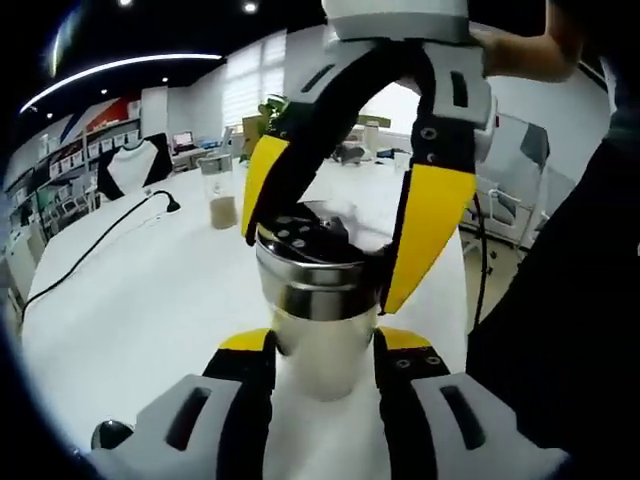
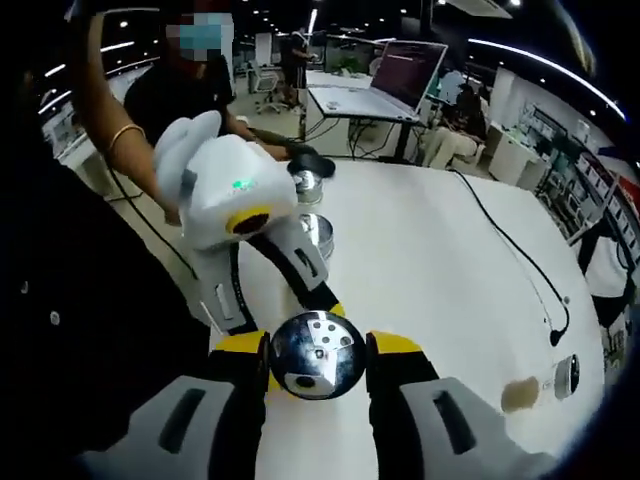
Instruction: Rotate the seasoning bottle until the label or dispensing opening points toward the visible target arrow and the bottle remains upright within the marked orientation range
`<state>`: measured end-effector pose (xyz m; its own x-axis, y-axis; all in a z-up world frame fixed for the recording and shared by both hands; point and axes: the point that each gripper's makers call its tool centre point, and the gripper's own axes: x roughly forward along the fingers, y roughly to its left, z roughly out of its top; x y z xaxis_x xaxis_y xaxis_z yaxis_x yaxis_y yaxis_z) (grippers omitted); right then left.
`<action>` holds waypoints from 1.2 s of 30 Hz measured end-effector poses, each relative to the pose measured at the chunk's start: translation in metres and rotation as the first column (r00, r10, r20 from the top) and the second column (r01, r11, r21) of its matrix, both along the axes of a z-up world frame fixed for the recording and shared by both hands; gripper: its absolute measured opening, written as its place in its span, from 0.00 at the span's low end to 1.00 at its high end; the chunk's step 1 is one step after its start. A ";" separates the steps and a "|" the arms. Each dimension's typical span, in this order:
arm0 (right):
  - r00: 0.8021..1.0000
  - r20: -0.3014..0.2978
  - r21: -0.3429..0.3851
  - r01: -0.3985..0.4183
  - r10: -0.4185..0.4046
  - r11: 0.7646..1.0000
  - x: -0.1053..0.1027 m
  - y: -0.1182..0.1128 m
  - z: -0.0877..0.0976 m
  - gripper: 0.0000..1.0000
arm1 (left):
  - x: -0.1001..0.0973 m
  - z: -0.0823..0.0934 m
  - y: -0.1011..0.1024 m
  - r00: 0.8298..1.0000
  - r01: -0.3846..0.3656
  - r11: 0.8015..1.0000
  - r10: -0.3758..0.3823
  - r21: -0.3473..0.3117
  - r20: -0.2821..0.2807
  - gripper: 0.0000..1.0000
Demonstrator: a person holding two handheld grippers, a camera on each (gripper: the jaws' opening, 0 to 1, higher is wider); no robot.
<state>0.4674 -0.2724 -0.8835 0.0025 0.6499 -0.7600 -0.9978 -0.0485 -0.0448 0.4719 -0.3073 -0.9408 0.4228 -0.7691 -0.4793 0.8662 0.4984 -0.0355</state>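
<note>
Left gripper [image 1: 325, 345], yellow-tipped grey two-jaw tool, has its jaws closed partway against the lower body of the shiny cylindrical metal seasoning bottle [image 1: 322, 300], one jaw on each side. Right gripper [image 2: 318, 358], same build, clamps the bottle's domed perforated metal cap [image 2: 317, 355] from above; in the left gripper view it comes down from the top with yellow pads [image 1: 428, 235] on both sides of the cap.

Large white table [image 1: 140, 300] carries the bottle, which stands upright near the table's edge, long axis vertical. Cap holes face up toward the right gripper's camera; one larger dark opening [image 2: 305, 381] sits at the cap's lower edge in that view. Label direction: cannot tell.

Black cable [image 2: 520, 260] runs across the tabletop. Clear glass jar with brown powder [image 1: 220, 190] stands well apart from the bottle. Two small round metal tins [image 2: 310, 205] sit near the far table edge in the right gripper view.
</note>
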 end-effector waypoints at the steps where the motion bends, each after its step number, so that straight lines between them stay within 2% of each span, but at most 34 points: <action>1: 0.999 0.002 -0.013 -0.041 0.041 0.999 -0.002 -0.002 0.000 0.36 | -0.002 -0.001 0.000 0.999 0.034 0.999 -0.035 0.040 0.018 0.42; 3: 0.996 -0.005 -0.025 -0.087 0.086 0.996 -0.006 -0.003 -0.001 0.36 | -0.001 -0.001 -0.002 0.999 0.025 0.999 -0.026 0.039 0.024 0.41; 7: 0.998 -0.015 -0.028 -0.068 0.068 0.997 -0.006 -0.004 -0.001 0.36 | 0.001 -0.001 -0.002 0.997 -0.072 0.997 0.072 -0.007 0.010 0.41; 8: 0.999 -0.017 -0.029 -0.036 0.036 0.999 -0.006 -0.005 -0.002 0.36 | 0.001 -0.002 -0.001 0.997 -0.077 0.997 0.077 -0.008 0.014 0.41; 10: 0.998 -0.029 -0.020 0.064 -0.064 0.998 -0.005 -0.006 -0.005 0.37 | 0.002 -0.001 -0.001 0.991 -0.135 0.990 0.136 -0.035 0.017 0.41; 11: 0.988 -0.040 -0.017 0.146 -0.146 0.989 -0.003 -0.008 -0.007 0.37 | 0.002 -0.001 -0.001 0.987 -0.161 0.986 0.162 -0.041 0.023 0.41; 13: 0.967 -0.035 -0.026 0.252 -0.253 0.967 -0.001 -0.011 -0.013 0.38 | 0.004 0.000 0.000 0.972 -0.229 0.972 0.232 -0.059 0.035 0.41; 14: 0.956 -0.036 -0.028 0.291 -0.292 0.956 -0.001 -0.012 -0.015 0.38 | 0.005 -0.001 0.002 0.959 -0.279 0.958 0.281 -0.062 0.034 0.41; 15: 0.949 -0.015 -0.017 0.314 -0.314 0.949 0.000 -0.010 -0.016 0.39 | 0.005 -0.001 0.003 0.951 -0.303 0.951 0.306 -0.057 0.038 0.41; 19: 0.914 -0.013 0.021 0.405 -0.405 0.914 0.006 -0.006 -0.018 0.40 | 0.006 0.000 0.004 0.899 -0.432 0.900 0.434 -0.055 0.050 0.41; 20: 0.908 -0.015 0.020 0.419 -0.418 0.908 0.006 -0.006 -0.018 0.40 | 0.007 0.000 0.004 0.894 -0.443 0.895 0.446 -0.056 0.053 0.41; 22: 0.891 -0.009 0.035 0.453 -0.453 0.891 0.009 -0.006 -0.016 0.40 | 0.007 -0.001 0.004 0.870 -0.485 0.873 0.487 -0.051 0.070 0.41; 25: 0.878 -0.012 0.050 0.478 -0.478 0.877 0.010 -0.006 -0.015 0.40 | 0.007 -0.002 0.004 0.861 -0.500 0.865 0.502 -0.048 0.082 0.41; 27: 0.870 -0.021 0.060 0.492 -0.492 0.868 0.011 -0.006 -0.015 0.40 | 0.008 -0.002 0.004 0.860 -0.499 0.865 0.501 -0.045 0.095 0.41; 29: 0.881 -0.015 0.073 0.472 -0.473 0.878 0.011 -0.006 -0.015 0.39 | 0.008 -0.003 0.005 0.868 -0.485 0.874 0.487 -0.046 0.094 0.41; 31: 0.888 -0.027 0.081 0.460 -0.459 0.884 0.011 -0.006 -0.015 0.39 | 0.009 -0.004 0.004 0.889 -0.452 0.891 0.454 -0.048 0.055 0.41; 33: 0.904 -0.028 0.084 0.428 -0.427 0.900 0.012 -0.005 -0.016 0.39 | 0.012 -0.004 0.003 0.912 -0.404 0.914 0.406 -0.046 0.066 0.43; 34: 0.911 -0.026 0.084 0.412 -0.411 0.907 0.012 -0.003 -0.016 0.39 | 0.013 -0.004 0.004 0.916 -0.393 0.918 0.396 -0.046 0.066 0.44; 36: 0.925 -0.030 0.074 0.380 -0.378 0.922 0.012 -0.002 -0.016 0.39 | 0.014 -0.004 0.003 0.934 -0.354 0.934 0.355 -0.046 0.045 0.45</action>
<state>0.4793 -0.2746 -0.9000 0.2493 0.6588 -0.7098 -0.9416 0.3364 -0.0186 0.4859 -0.3044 -0.9450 0.6945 -0.5812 -0.4240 0.6346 0.7726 -0.0195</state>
